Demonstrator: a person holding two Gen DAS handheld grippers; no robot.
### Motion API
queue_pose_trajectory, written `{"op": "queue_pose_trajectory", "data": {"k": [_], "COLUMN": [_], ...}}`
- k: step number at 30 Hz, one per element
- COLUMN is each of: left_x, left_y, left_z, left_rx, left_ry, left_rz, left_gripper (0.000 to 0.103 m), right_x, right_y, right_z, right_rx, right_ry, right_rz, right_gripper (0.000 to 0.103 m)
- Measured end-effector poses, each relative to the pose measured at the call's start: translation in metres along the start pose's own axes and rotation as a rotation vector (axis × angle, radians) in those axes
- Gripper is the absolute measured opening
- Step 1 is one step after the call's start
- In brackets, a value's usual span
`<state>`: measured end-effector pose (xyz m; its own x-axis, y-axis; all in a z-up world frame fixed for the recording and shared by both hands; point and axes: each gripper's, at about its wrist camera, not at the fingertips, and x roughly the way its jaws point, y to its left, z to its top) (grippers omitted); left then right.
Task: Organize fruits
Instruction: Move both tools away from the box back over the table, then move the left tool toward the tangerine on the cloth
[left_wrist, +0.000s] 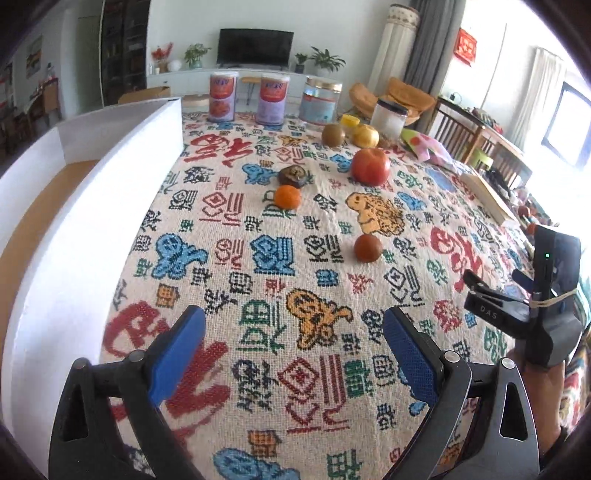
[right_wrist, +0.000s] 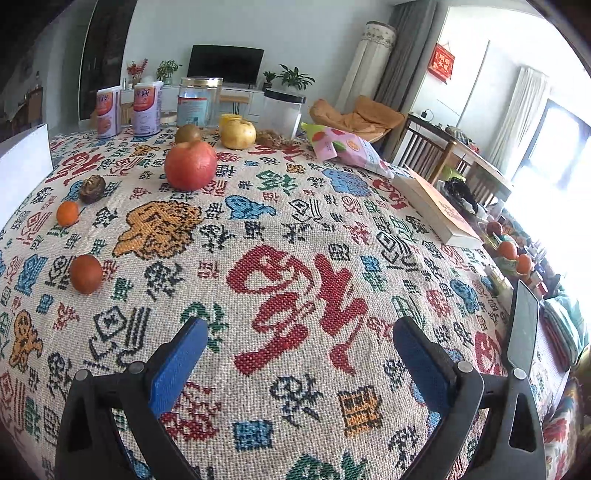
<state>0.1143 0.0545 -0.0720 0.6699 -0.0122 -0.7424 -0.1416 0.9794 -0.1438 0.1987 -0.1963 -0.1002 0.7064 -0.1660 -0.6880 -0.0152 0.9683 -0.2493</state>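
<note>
Pale walls; a dark TV (left_wrist: 255, 47) on a white console (left_wrist: 229, 75), grey curtains (right_wrist: 400, 48), bright window (right_wrist: 554, 140), wooden chairs (right_wrist: 424, 147).

A cream woven cloth (right_wrist: 295, 229) bears red, blue, green, black and orange characters. On it sit a red apple (right_wrist: 190, 165), a yellow apple (right_wrist: 238, 133), a bright orange mandarin (right_wrist: 67, 213) and a dark brown fruit (right_wrist: 92, 189). Upper left stands a white box (left_wrist: 92, 206).

Six fruits (left_wrist: 370, 166) scattered across tablecloth (left_wrist: 258, 332)
</note>
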Motion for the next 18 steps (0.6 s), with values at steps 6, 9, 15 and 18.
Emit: {"op": "queue_pose_trajectory", "data": {"k": [6,9,15,18], "left_x": [0.043,0.063,0.071,0.073], "left_y": [0.004,0.013,0.018,0.017], "left_z": [-0.001,0.000,-0.001,-0.001], "left_rx": [0.099,0.096,0.058,0.056], "left_ry": [-0.011,0.035,0.070,0.074], "left_rz": [0.135,0.144,0.138,0.135], "left_gripper": [0.097,0.097,0.099,0.100], "right_x": [0.024,0.028,0.033,0.033], "right_y": [-0.031,-0.030,-0.039,-0.037], "right_z": [-0.014,-0.016,-0.023,-0.023], "right_rx": [0.130,0.122,0.210,0.210], "right_ry": [0.103,0.132,0.173,0.172], "right_rz": [0.044,0.052,0.136,0.130], "right_gripper": [0.100,0.101,0.103,0.103]}}
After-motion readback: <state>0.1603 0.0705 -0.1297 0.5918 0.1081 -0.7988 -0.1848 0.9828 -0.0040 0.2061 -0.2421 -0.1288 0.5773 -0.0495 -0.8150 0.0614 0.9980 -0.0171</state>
